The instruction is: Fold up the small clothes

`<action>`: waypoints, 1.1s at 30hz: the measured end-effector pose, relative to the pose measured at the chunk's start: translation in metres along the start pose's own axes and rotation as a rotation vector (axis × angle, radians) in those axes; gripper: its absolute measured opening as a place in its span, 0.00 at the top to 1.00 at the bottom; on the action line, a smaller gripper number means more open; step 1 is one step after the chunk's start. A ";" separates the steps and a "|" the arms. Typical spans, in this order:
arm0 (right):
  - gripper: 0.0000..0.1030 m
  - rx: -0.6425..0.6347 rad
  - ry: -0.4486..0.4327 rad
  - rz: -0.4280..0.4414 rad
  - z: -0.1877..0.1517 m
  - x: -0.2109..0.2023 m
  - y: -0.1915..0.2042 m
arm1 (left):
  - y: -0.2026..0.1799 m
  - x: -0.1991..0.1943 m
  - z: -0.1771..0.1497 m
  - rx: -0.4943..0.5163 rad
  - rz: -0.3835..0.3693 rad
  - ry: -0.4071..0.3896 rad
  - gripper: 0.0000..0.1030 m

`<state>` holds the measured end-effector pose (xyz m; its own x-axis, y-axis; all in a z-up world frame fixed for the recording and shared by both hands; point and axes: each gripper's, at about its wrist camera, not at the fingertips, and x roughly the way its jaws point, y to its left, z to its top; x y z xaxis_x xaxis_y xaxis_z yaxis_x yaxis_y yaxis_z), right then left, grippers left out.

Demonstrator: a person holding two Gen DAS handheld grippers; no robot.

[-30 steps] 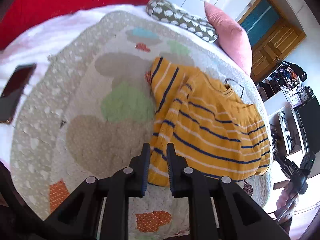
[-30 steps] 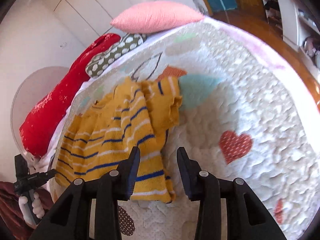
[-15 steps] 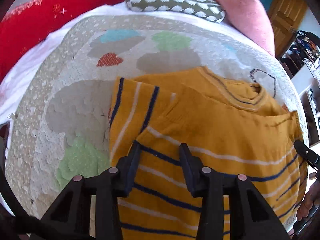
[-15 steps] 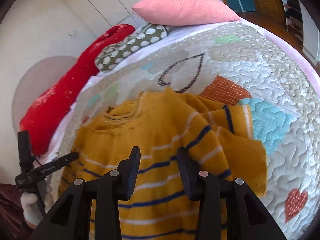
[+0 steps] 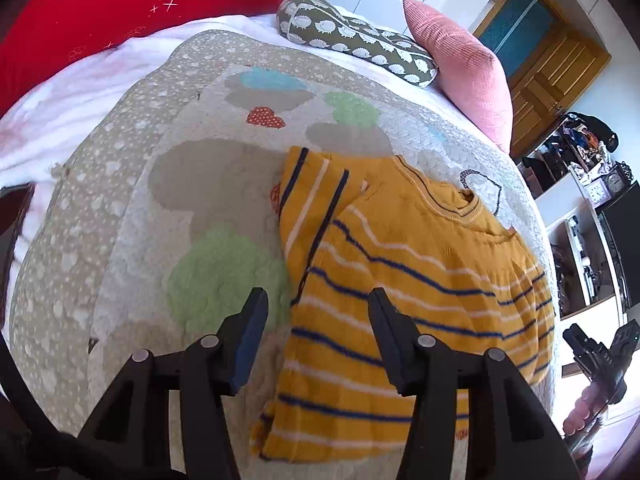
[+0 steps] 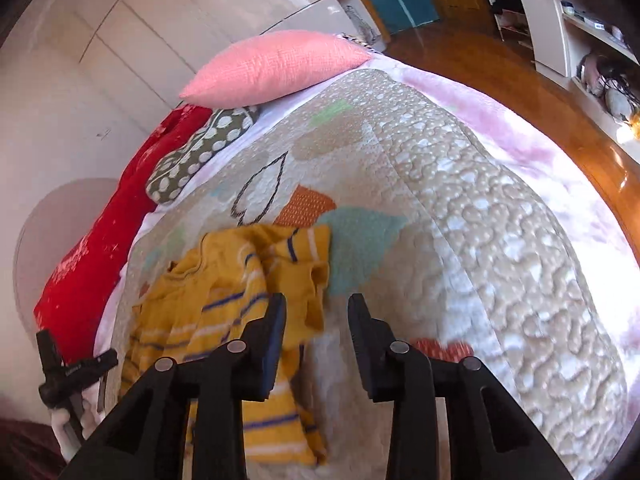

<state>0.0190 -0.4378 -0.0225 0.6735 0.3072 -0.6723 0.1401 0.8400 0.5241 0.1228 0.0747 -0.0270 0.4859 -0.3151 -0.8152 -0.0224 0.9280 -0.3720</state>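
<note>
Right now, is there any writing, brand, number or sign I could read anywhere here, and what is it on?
No text reads clearly.
White lettering on the right gripper: too blurred to read.
White print on the left gripper, its jaws opening with nothing gripped: too blurred to read.
Clock dial: numerals too small to read.
Small orange mark at the hem of the sweater: unreadable.
</note>
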 end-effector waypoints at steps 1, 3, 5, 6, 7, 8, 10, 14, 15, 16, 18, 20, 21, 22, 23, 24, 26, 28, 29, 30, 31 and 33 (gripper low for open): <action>0.60 -0.018 0.009 0.026 -0.012 -0.008 0.001 | 0.005 -0.004 -0.007 -0.005 -0.020 0.006 0.46; 0.54 -0.036 0.029 0.075 -0.035 -0.019 0.003 | 0.014 -0.007 -0.024 -0.002 -0.056 0.019 0.38; 0.50 -0.059 0.046 0.108 -0.052 -0.018 0.008 | 0.017 -0.002 -0.036 0.007 -0.071 0.039 0.36; 0.50 -0.083 0.053 0.108 -0.059 -0.015 0.012 | 0.017 0.003 -0.042 0.005 -0.084 0.055 0.36; 0.50 -0.112 0.061 0.095 -0.065 -0.009 0.016 | 0.017 0.009 -0.047 0.006 -0.108 0.077 0.36; 0.50 -0.137 0.068 0.078 -0.069 -0.002 0.021 | 0.016 0.015 -0.051 0.010 -0.122 0.093 0.36; 0.52 -0.161 0.088 0.072 -0.076 0.011 0.027 | 0.007 0.024 -0.058 0.051 -0.077 0.101 0.36; 0.94 -0.148 0.150 0.100 -0.075 0.024 0.029 | -0.012 0.022 -0.054 0.152 0.041 0.137 0.84; 0.94 -0.142 0.145 0.093 -0.072 0.020 0.027 | -0.011 0.019 -0.049 0.146 0.051 0.136 0.88; 0.95 -0.142 0.136 0.077 -0.068 0.015 0.025 | -0.010 0.016 -0.046 0.141 0.070 0.129 0.88; 0.95 -0.151 0.116 0.032 -0.060 0.005 0.020 | -0.007 0.014 -0.042 0.129 0.103 0.125 0.88; 0.96 -0.153 0.123 -0.008 -0.058 0.004 0.013 | -0.006 0.019 -0.045 0.126 0.125 0.134 0.88; 0.96 -0.157 0.138 -0.025 -0.060 0.008 0.011 | -0.007 0.022 -0.048 0.130 0.140 0.135 0.88; 0.96 -0.168 0.153 -0.051 -0.064 0.013 0.010 | -0.007 0.023 -0.051 0.132 0.149 0.128 0.87; 0.95 -0.182 0.160 -0.077 -0.068 0.018 0.011 | -0.006 0.022 -0.053 0.128 0.151 0.119 0.86; 0.95 -0.193 0.156 -0.095 -0.070 0.021 0.013 | -0.004 0.020 -0.053 0.107 0.142 0.112 0.84; 0.94 -0.210 0.132 -0.119 -0.069 0.017 0.019 | 0.006 0.015 -0.052 0.044 0.116 0.109 0.75; 0.92 -0.235 0.092 -0.158 -0.067 0.005 0.027 | 0.019 0.009 -0.054 -0.027 0.090 0.102 0.71; 0.92 -0.253 0.072 -0.176 -0.065 -0.002 0.031 | 0.024 0.003 -0.056 -0.056 0.071 0.095 0.71; 0.92 -0.273 0.052 -0.195 -0.064 -0.010 0.035 | 0.026 -0.003 -0.059 -0.069 0.064 0.082 0.71; 0.92 -0.284 0.029 -0.213 -0.062 -0.018 0.038 | 0.026 -0.011 -0.063 -0.071 0.062 0.060 0.70; 0.92 -0.297 -0.019 -0.221 -0.058 -0.034 0.048 | 0.025 -0.028 -0.073 -0.073 0.058 0.007 0.60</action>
<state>-0.0388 -0.3822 -0.0051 0.6644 0.0977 -0.7409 0.0685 0.9793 0.1906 0.0445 0.0921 -0.0457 0.4760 -0.2631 -0.8392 -0.1139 0.9277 -0.3555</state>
